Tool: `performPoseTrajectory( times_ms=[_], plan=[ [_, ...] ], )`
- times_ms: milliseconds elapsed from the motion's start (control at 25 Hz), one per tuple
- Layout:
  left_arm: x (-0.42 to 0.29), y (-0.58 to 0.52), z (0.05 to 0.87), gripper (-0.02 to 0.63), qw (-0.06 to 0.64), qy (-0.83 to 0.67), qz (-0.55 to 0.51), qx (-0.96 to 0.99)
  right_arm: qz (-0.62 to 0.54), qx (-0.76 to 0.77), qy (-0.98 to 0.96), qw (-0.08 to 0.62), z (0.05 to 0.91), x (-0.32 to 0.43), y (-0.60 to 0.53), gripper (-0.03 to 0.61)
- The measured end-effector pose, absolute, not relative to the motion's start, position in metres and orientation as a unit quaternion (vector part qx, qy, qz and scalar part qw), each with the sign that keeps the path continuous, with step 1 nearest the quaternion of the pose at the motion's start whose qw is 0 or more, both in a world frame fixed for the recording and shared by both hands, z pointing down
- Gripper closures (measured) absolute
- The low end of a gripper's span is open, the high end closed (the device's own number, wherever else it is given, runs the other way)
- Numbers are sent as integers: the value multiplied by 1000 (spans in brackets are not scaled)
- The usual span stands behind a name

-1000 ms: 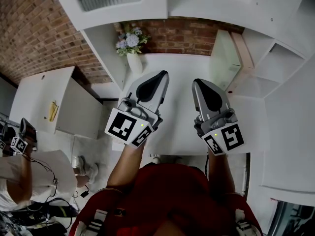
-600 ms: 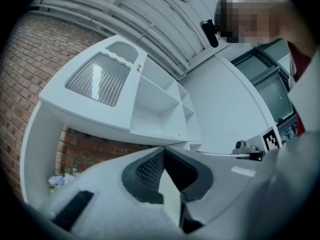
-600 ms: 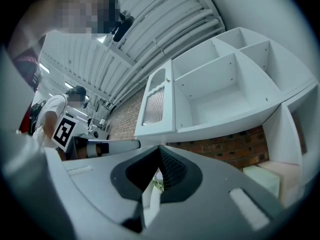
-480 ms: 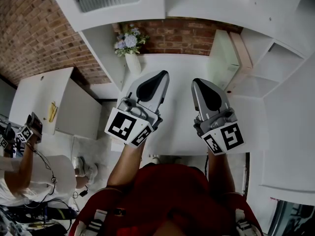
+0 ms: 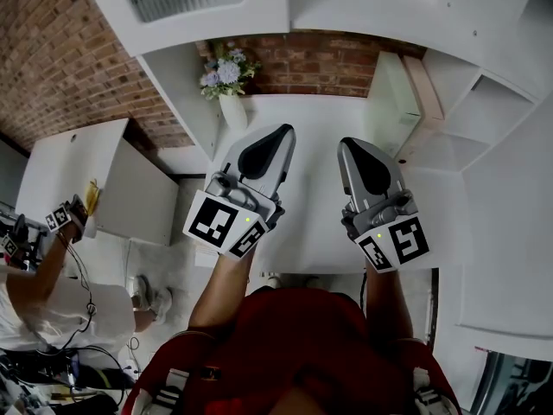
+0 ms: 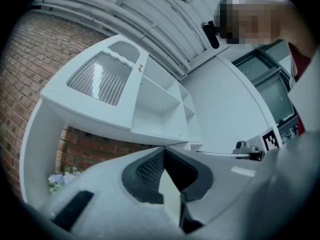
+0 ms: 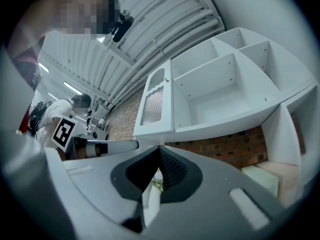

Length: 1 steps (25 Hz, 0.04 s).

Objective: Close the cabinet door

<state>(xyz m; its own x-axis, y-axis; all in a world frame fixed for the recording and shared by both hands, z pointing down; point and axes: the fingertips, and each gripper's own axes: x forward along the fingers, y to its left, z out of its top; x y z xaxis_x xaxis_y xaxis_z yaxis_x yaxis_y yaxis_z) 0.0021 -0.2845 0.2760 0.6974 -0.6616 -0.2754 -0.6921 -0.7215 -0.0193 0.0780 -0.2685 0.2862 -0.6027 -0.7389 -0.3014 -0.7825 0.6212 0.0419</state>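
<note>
The cabinet door [image 6: 101,77], with its ribbed pane, stands swung wide open high on the left of the cabinet, well apart from both tools. The left tool [image 6: 162,152] and the right tool [image 7: 160,149] each have their tips together, with nothing between them, and hang side by side over the white counter [image 5: 315,119]. The likely trouble is in the reach up. A closed tip pushed against the ribbed pane rather than the frame could skid off, and a hard shove could slam the door. An arm rising from this low could also clip the vase of flowers [image 5: 232,102] at the back of the counter, below the door. Only the head view shows that vase plainly, as well as another person [image 5: 34,275] working off to the left. The left gripper view shows the door's face and the bare shelves behind it. The right gripper view shows the door nearly edge-on beside the open compartments.
</note>
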Motion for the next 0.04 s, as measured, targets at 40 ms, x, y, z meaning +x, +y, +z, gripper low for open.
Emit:
performPoseTrajectory(
  times_ms=[40],
  plan=[
    [2,-285,276,614,60,368,125,-919,85,-427,891,128,286,78,-269,566]
  ],
)
